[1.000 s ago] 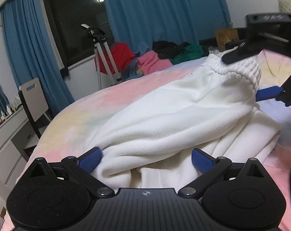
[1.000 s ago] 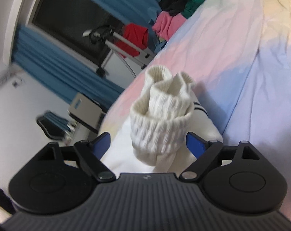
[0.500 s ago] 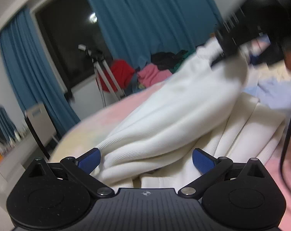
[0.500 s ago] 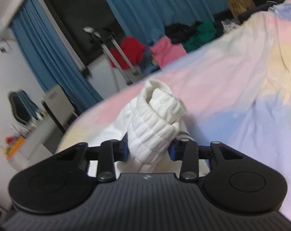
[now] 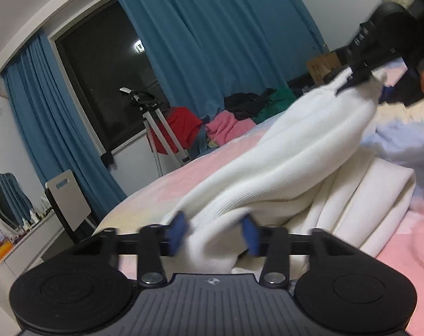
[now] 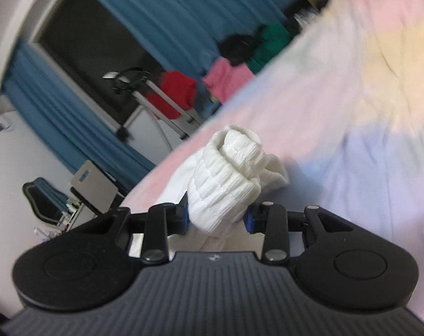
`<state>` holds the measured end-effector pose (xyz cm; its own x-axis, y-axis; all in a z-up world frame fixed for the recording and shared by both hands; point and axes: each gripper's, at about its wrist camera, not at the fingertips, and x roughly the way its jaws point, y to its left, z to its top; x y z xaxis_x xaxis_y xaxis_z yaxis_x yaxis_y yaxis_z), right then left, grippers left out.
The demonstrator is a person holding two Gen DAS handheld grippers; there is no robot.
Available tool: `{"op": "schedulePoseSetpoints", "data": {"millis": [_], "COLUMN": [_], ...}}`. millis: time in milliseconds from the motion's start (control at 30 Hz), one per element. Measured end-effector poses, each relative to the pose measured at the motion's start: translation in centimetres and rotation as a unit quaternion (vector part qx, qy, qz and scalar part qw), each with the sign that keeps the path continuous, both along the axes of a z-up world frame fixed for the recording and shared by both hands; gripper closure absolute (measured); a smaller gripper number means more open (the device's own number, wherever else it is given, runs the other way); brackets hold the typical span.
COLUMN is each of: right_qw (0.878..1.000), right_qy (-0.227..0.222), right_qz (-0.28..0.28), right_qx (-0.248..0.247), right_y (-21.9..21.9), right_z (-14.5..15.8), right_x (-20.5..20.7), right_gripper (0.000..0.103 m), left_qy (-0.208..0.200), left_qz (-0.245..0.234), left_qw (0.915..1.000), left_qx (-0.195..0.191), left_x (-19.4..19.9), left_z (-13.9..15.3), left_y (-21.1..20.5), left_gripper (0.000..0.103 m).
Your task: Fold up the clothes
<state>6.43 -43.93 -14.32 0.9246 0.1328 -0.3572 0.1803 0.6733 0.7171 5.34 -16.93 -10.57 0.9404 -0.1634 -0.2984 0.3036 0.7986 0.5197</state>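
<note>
two claws clamped on one white knit

two blue-padded claws grip the same white ribbed sweater (image 5: 282, 168) on the pastel tie-dye bed (image 5: 167, 187). left claw (image 5: 214, 233) is clenched on a soft fold at the garment's near end, where a second ago its pads stood wide apart beside the cloth. right claw (image 6: 216, 215) pinches the bunched, chunky-ribbed cuff (image 6: 228, 176), lifted higher than before, the sleeve stretched taut up from the folded layers on the bed.
</note>
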Motion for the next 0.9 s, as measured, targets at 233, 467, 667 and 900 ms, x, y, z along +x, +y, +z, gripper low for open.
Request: {"op": "schedulePoseSetpoints", "data": {"millis": [233, 467, 667, 900], "right_qw": [1.000, 0.998, 0.994, 0.990], "right_qy": [0.006, 0.066, 0.100, 0.116], "right_qz": [-0.004, -0.005, 0.029, 0.079], "right_qx": [0.009, 0.023, 0.025, -0.008], "right_y": [0.5, 0.3, 1.1, 3.6], "right_z": [-0.2, -2.8, -4.3, -5.7], "right_x": [-0.5, -0.6, 0.6, 2.9], "right_gripper": [0.062, 0.055, 0.021, 0.012], "left_qy": [0.033, 0.160, 0.209, 0.244], "left_qz": [-0.046, -0.074, -0.064, -0.057], "left_qw": [0.9984, 0.9844, 0.9750, 0.9640], "left_qx": [0.002, 0.003, -0.040, -0.089], "left_x": [-1.6, -1.7, -0.4, 0.3], "left_z": [1.2, 0.3, 0.8, 1.6], "left_y": [2.0, 4.0, 5.5, 7.1], "left_gripper": [0.095, 0.096, 0.094, 0.090]}}
